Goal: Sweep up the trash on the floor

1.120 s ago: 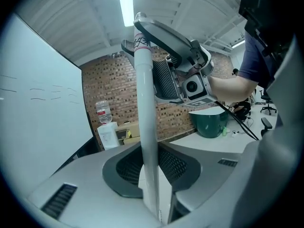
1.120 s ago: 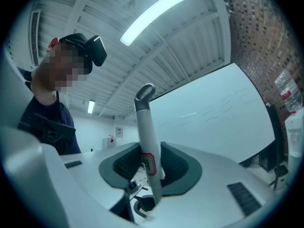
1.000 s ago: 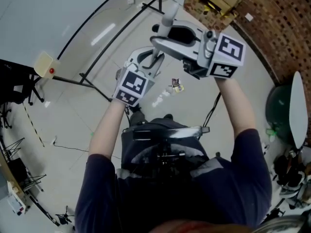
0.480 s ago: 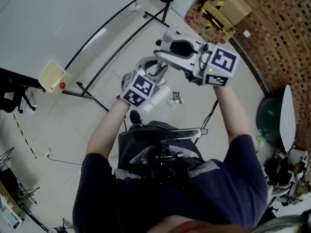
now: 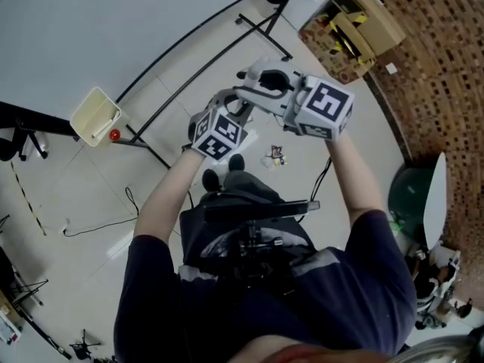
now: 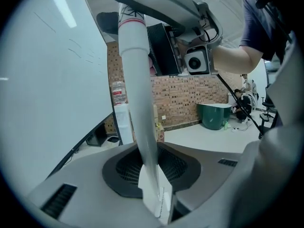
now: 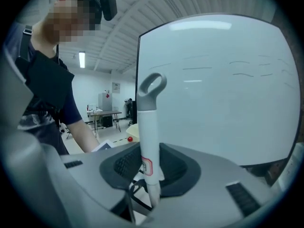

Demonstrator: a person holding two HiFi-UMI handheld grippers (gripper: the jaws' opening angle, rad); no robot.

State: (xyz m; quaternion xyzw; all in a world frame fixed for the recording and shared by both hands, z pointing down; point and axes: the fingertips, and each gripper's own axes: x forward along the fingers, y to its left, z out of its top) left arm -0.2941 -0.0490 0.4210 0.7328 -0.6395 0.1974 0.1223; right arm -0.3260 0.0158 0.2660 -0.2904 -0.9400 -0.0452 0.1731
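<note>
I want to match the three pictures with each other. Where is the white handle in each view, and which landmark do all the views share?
Head view: the white handle is at upper centre, mostly covered.
Left gripper view: left of centre, running from bottom to top.
Right gripper view: centre, upright, with a grey loop on top.
Shared landmark: the white board, at upper left, at left, at right.
</note>
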